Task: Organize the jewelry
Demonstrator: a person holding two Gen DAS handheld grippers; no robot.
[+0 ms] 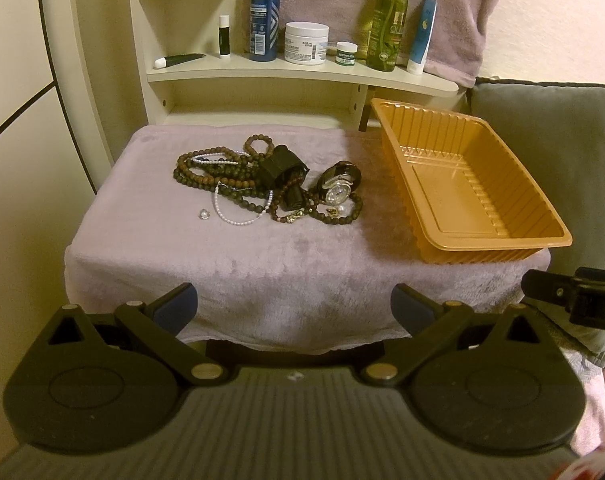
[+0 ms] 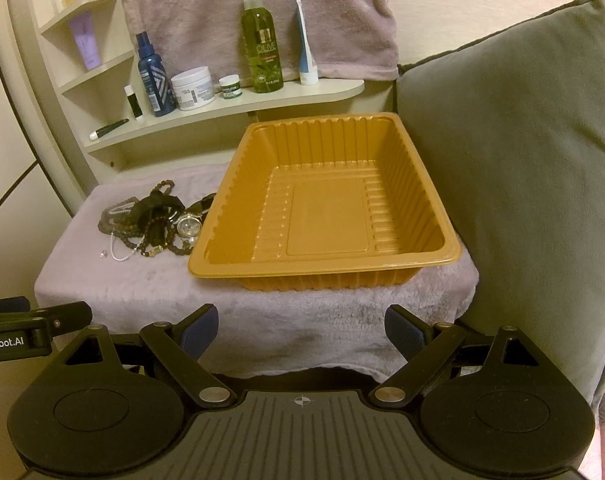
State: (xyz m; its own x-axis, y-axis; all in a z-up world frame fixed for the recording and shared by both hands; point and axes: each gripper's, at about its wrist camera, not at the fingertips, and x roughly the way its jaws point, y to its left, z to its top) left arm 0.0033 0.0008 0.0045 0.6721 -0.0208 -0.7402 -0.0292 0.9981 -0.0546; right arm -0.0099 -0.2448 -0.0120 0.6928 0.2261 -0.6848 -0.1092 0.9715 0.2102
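In the left wrist view, an orange plastic tray sits at the right of the frame on a fluffy lilac towel. The tray has nothing in it. The jewelry pile lies on the towel in the middle of the frame, just left of the tray: brown bead necklaces, a small pearl string, a watch and one loose clear bead. The left gripper hangs low in the frame, near the front edge of the towel, its two blue-padded fingers spread wide with nothing between them. On the shelf at the top stand a blue bottle, a white jar and a green bottle.

In the right wrist view, the tray fills the middle of the frame and is bare inside. The jewelry lies to its left. The right gripper is low in the frame, fingers wide apart, holding nothing. The green bottle reads "OLIVE". The other gripper's side, at the lower left, reads "nRobot.AI"
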